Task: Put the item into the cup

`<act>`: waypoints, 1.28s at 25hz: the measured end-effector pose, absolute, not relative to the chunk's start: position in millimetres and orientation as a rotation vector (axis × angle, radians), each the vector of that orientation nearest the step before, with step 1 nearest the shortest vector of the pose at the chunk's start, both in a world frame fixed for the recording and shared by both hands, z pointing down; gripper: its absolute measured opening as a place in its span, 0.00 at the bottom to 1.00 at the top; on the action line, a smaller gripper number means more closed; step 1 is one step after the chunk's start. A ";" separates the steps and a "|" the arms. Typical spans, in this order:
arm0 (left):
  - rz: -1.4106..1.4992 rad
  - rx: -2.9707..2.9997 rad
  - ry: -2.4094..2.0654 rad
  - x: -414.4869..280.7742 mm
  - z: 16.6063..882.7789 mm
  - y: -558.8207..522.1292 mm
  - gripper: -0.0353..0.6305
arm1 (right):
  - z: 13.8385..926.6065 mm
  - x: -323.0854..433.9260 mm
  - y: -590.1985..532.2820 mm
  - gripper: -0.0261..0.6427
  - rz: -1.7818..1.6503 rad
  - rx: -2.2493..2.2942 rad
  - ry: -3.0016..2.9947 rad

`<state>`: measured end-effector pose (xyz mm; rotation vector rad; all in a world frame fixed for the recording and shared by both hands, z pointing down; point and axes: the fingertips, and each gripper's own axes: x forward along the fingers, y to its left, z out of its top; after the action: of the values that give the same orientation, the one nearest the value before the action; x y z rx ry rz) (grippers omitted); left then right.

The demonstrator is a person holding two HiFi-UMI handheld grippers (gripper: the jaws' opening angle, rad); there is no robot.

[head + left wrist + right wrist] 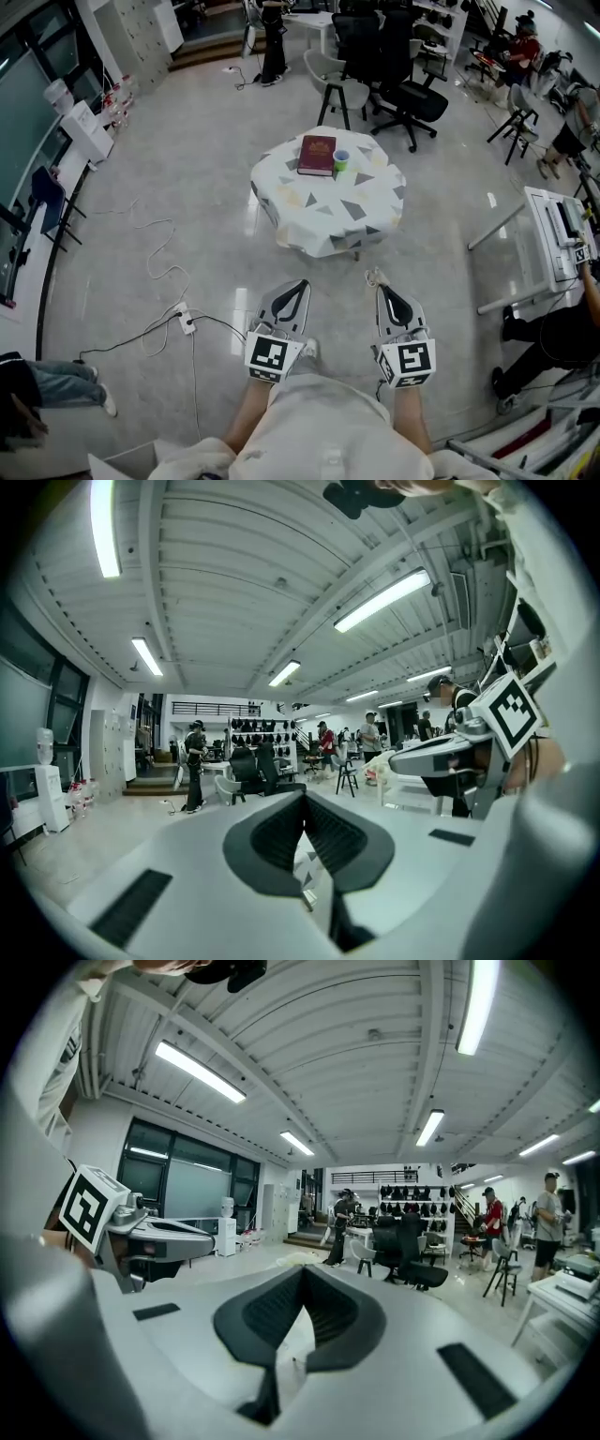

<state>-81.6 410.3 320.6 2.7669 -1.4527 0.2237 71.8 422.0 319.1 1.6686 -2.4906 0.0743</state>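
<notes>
Left gripper [294, 292], at 6 o'clock, jaws pressed together on nothing. On the far table [366, 220] at 12 o'clock, a maroon book [317, 155]. At its 3 o'clock is the cup [341, 160], contents indiscernible. Right gripper [388, 295] likewise closed, empty.

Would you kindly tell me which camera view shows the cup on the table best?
The head view: the cup stands in plain sight beside the red book on the table. Neither gripper view shows a cup I can make out.
</notes>
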 end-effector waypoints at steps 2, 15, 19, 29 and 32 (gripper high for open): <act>0.219 2.775 -1.436 -83.9 319.9 392.1 0.07 | 319.4 67.6 404.5 0.05 0.078 1.675 -2.481; 0.206 2.840 -1.285 -99.9 326.2 304.5 0.07 | 331.0 31.1 318.0 0.05 0.099 1.699 -2.418; 0.186 2.857 -1.259 -100.4 322.0 285.6 0.07 | 331.2 27.4 302.3 0.05 0.101 1.702 -2.402; 0.190 2.848 -1.255 -89.0 329.1 241.4 0.07 | 337.9 39.4 257.2 0.05 0.115 1.703 -2.405; 0.198 2.840 -1.275 -82.8 329.0 222.3 0.07 | 337.4 46.0 235.6 0.05 0.110 1.687 -2.419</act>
<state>-82.8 222.3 329.0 2.8403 -1.2751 0.1980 46.0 235.6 337.4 1.6874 -2.4189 0.1101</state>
